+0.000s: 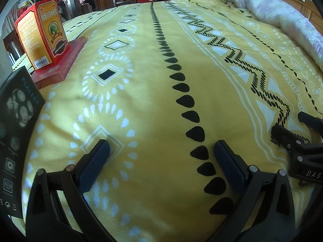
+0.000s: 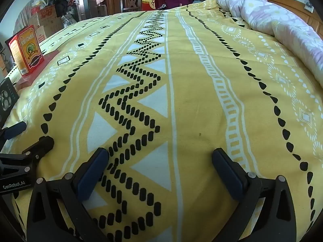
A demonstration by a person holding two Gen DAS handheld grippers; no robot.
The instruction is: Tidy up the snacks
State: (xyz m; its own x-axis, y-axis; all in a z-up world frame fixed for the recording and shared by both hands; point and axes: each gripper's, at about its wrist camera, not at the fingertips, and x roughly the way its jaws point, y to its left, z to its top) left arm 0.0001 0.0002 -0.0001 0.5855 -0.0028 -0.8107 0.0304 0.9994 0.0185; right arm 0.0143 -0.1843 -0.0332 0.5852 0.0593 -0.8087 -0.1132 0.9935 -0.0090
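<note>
Both claws hang over the bed, tilted down at the yellow patterned bedspread [image 1: 145, 104], and both stand spread as wide as they go with nothing between the blue pads. The left claw [image 1: 161, 151] hovers over a line of black teardrop prints; the right claw [image 2: 160, 157] is just beside it over the black zigzag band, and each shows at the edge of the other's view.

The boxes to be sorted all lie off to the left, at the bed's edge. The red and orange carton [image 1: 41, 32] stands upright, its long axis vertical, resting on a flat red box [image 1: 60, 60] that lies on the bedspread. Nearer, at the extreme left, a black box [image 1: 16, 133] with pale round pictures and white lettering shows its broad face to the left claw. I judge the left claw the nearer to all three; the right would have to cross over its partner to get there. So the coming move turns left and forward, most likely for the left claw.

The cartons look like stiff printed cardboard, flat-sided and easy to pinch across the narrow way. The bedspread is soft and fuzzy, so the upright carton may topple if nudged. A rumpled floral quilt [image 1: 272, 6] lies far right.
</note>
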